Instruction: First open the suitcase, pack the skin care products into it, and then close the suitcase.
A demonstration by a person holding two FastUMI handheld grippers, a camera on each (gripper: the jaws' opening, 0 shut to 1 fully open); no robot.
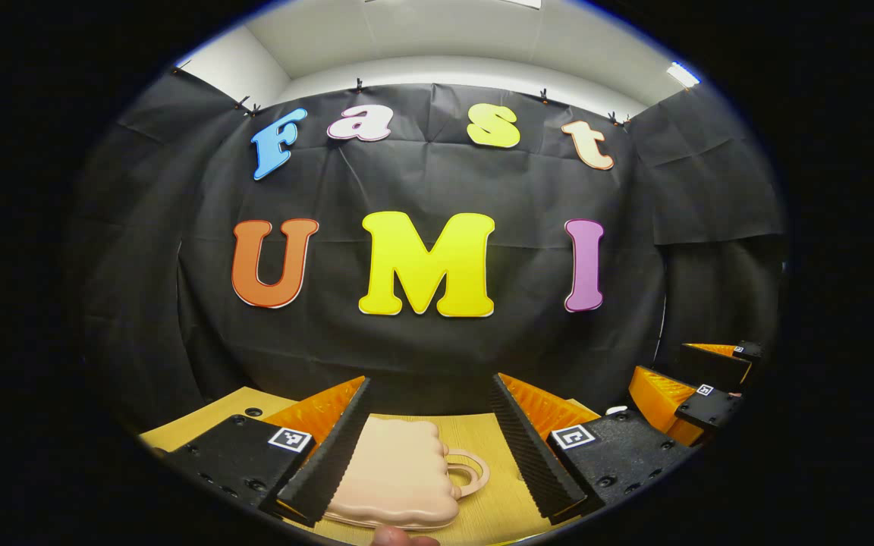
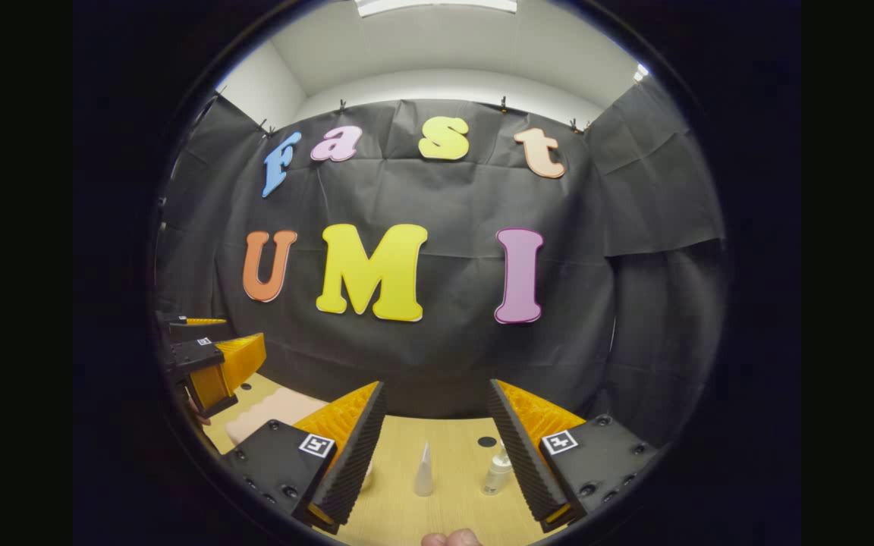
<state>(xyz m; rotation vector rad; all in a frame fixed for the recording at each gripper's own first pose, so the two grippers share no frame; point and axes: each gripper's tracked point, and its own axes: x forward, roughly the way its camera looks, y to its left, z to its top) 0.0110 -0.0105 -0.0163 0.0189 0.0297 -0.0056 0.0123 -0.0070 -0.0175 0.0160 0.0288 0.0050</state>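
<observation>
Both grippers spread, empty; suitcase [image 1: 395,474] closed below left gripper [image 1: 431,440] — handle grab may slide it.

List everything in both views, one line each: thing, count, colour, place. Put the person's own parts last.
suitcase: one, pale pink, closed, flat on the table between the left tool's fingers, handle to the right in the left gripper view.
tube: one, whitish, cone-shaped, upright on the table ahead of the right tool.
bottle: one, small, clear with a white cap, upright beside the tube, close to the right tool's right finger.
table: one, light wood, with a dark round hole near its far edge.
wall: black cloth, behind the table.
left tool: one, open, above the suitcase.
right tool: one, open, above the tube and bottle.
fingertip: person's, at the bottom edge of each view.
</observation>
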